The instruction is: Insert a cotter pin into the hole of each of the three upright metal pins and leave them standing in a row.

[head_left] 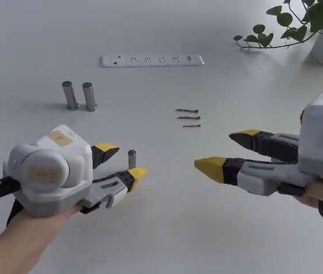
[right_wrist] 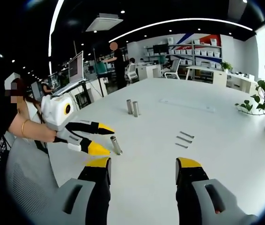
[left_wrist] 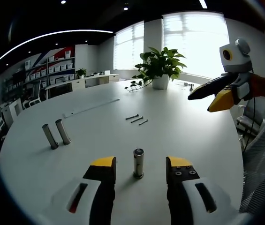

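**Steady the lone pin before fetching a cotter**

My left claw (head_left: 124,162) is spread wide and sits low on the desk (head_left: 167,228). One upright metal pin (left_wrist: 138,161) stands between its yellow tips, with a gap on either side and nothing touching. My right claw (head_left: 215,149) is spread too and holds nothing; it hovers off to the side, well apart from that pin.

The other two metal pins (head_left: 79,96) stand side by side farther back on my left. The three cotter pins (head_left: 187,118) lie in a neat stack of lines on the desk, ahead of my right claw.

I judge the step in hand to be gripping this single pin so it can take a cotter. To do it well, I should centre the pin between the tips first, then close slowly and evenly. If one tip arrives early it will tip the pin over.

I would pinch low on the shaft and leave the top free. I cannot make out the cross hole from here, so I should find which way it faces before I clamp. Then it can be turned toward my right claw, which has a short reach to the nearest cotter.
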Available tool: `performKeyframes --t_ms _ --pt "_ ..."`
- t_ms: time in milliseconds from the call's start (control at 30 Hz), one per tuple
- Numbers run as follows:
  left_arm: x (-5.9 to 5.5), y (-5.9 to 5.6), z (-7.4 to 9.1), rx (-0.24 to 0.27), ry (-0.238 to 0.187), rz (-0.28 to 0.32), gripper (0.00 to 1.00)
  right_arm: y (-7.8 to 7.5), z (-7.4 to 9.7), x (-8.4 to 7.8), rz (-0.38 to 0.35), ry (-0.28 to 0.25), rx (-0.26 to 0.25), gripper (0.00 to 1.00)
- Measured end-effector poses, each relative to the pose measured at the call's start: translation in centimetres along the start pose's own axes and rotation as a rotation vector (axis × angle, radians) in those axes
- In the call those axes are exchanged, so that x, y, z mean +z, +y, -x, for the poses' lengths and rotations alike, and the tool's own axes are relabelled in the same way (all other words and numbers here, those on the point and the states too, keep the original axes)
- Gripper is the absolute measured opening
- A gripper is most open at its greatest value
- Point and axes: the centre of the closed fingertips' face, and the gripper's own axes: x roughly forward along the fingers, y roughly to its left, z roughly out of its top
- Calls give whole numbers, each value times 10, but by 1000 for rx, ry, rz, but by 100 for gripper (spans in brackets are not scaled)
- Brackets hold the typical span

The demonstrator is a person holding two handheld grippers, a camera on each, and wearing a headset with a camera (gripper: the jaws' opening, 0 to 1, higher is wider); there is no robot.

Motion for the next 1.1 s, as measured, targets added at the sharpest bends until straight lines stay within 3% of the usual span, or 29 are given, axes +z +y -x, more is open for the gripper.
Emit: performKeyframes --t_ms 200,400,667,900,1100 --pt "3 -5 9 -11 1 11 55 -21 -19 4 25 24 -13 43" --pt "9 -8 16 -19 -7 -3 62 -33 -38 5 17 46 15 36" --pt "11 -11 23 -19 -19 -4 73 -49 -62 2 35 111 55 32" --pt "12 -11 29 -12 -24 6 82 -57 -73 -3 98 177 83 30" --pt "9 -9 34 9 -7 2 83 -65 -84 -9 208 268 104 27"
